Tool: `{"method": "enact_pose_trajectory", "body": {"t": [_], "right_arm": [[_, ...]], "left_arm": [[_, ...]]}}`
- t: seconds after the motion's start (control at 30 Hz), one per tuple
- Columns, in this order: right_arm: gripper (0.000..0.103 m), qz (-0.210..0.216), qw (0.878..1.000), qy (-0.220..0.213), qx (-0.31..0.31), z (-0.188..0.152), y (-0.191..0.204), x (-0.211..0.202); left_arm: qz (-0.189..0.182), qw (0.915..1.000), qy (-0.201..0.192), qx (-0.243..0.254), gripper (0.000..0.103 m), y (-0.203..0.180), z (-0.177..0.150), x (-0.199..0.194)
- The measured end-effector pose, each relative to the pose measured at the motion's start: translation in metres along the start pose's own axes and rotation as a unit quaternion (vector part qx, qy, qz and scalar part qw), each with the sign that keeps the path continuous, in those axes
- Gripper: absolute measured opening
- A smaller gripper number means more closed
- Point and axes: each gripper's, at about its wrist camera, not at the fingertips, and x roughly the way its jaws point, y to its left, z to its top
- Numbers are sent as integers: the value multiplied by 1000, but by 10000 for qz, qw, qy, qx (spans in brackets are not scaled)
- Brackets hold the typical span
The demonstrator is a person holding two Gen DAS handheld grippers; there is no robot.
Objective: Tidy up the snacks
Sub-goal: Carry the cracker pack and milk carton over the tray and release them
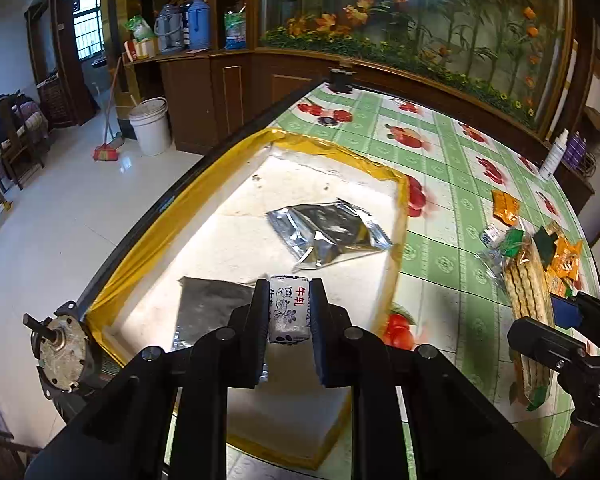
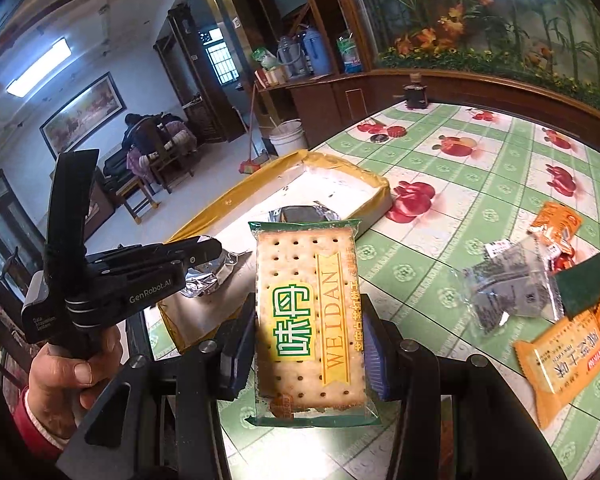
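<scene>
Two snacks are in my grip at once, one in each gripper. My left gripper (image 1: pixel 289 310) is nearly closed, its jaws pressing on a small white wrapped milk candy with red characters and a dark floral print (image 1: pixel 289 307), held above the shallow white foam tray with yellow taped rim (image 1: pixel 398 216). Inside that tray lie a crumpled silver foil packet (image 1: pixel 327 232) and a flat dark grey packet (image 1: pixel 212 312). My right gripper (image 2: pixel 306 356) stands partly open, clamped on the sides of a clear-wrapped rectangular cracker pack with green and yellow label (image 2: pixel 310 316), upright over the green checked tablecloth with red fruit print (image 2: pixel 460 208), just beside the tray's near corner. Off to the right on the cloth rest loose orange snack packets (image 2: pixel 562 358) and a clear packet of dark contents (image 2: pixel 508 292).
</scene>
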Motion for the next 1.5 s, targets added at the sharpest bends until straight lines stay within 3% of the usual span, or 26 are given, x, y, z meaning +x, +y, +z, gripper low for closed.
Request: {"method": "enact_pose_trajectory", "body": {"t": [0.37,0.6,1.13,1.37,1.4,1.43,1.47,1.5], "right_arm": [[47,303,9993,99,-189,30,28,41],[47,456,9986,226,-168,46,39,82],[47,-421,9983,337,239,101,-23,159],[48,-462,9975,521,146,103,-27,179],[50,-489,9974,508,118,102,-26,179],[50,-492,9976,464,111,101,-25,177],[50,-481,9979,414,136,100,-25,173],[50,-461,9981,375,177,99,-26,169]], "left_arm": [[244,9993,72,-267,17,31,4,12],[57,9996,170,-238,17,26,0,16],[-145,9990,432,-44,16,2,7,44],[-23,9989,473,7,18,-1,12,52],[26,9989,466,-2,20,-1,12,52],[104,9989,460,-2,32,-1,12,52],[154,9990,421,8,51,-1,12,50],[203,9992,354,11,61,-1,12,47]]}}
